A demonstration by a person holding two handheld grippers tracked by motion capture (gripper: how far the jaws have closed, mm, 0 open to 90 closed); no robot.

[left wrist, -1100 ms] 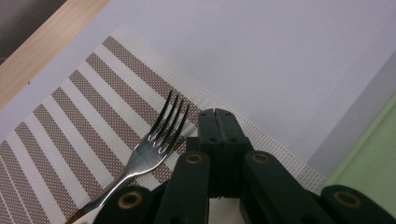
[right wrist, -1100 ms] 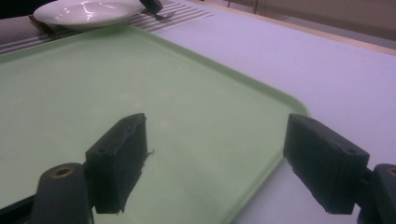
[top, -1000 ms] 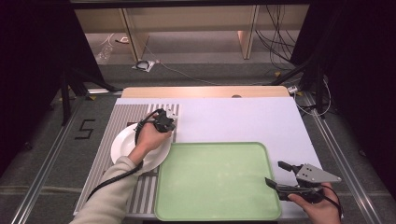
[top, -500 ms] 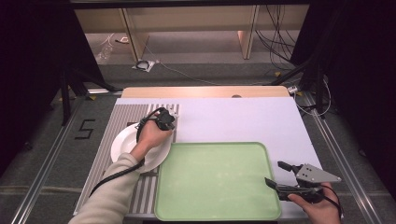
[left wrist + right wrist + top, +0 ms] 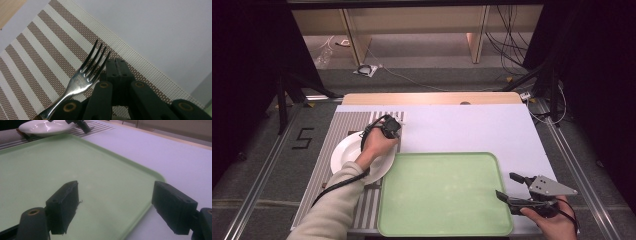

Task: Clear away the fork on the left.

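A white-topped table (image 5: 472, 130) stands over a dark floor, its far edge bordered by a strip of pale wood. A striped placemat (image 5: 342, 131) covers the table's left side, running from near the far edge down to the near edge. On it sits a white plate (image 5: 343, 156), close to the mat's right edge, and just right of the plate a pale green tray (image 5: 442, 195) fills the near middle of the table, reaching the near edge.

The left gripper (image 5: 393, 128) is held above the placemat's far right corner, beyond the plate, the person's sleeve crossing the plate's near rim. In the left gripper view its jaws are pressed flat together with nothing between them. A silver fork (image 5: 83, 77) lies on the brown and cream stripes just beside those closed jaws, tines pointing towards the mat's edge (its handle runs out of sight beneath the gripper body, so whether anything touches it I cannot say).

The right gripper (image 5: 511, 189) hovers at the tray's near right corner, its grey plate on top. Its jaws stand wide apart and hold nothing; the tray's rim passes between them in the right gripper view.
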